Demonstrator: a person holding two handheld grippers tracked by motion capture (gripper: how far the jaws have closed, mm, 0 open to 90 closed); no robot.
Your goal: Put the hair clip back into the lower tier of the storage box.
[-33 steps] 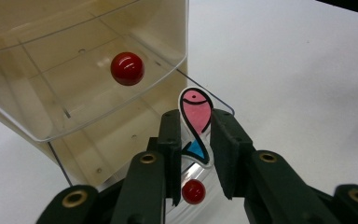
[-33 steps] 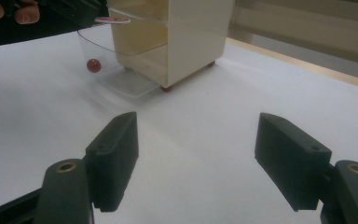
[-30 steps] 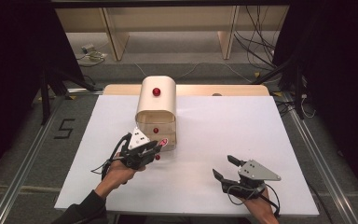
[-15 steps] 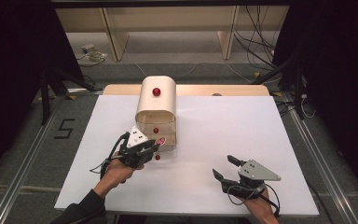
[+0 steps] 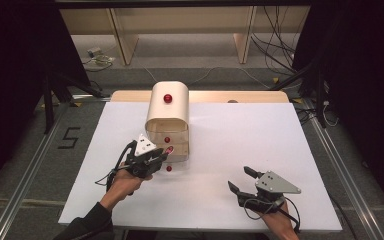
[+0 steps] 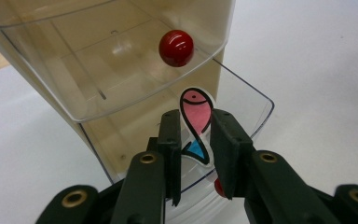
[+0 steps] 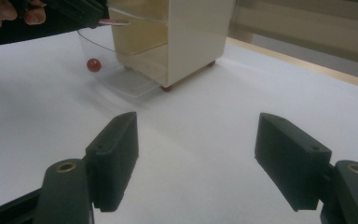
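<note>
One red-knobbed drawer (image 6: 121, 70) above fish card (image 6: 196, 126)

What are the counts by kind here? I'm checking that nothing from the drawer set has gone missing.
Drawer cabinet: 1
Red knobs, counted in the high view: 3 clear to see; a fourth may be hidden by the left gripper
Fish card: 1
Grippers: 2, the left gripper and the right gripper
Total: 7

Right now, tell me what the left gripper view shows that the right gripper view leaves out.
Left gripper view: the fish sticker, pink with a blue tail, pinched by the left gripper above the pulled-out clear drawer. Right gripper view: the right gripper with its jaws wide apart over the white table. Both: the cream drawer cabinet and a red knob.
</note>
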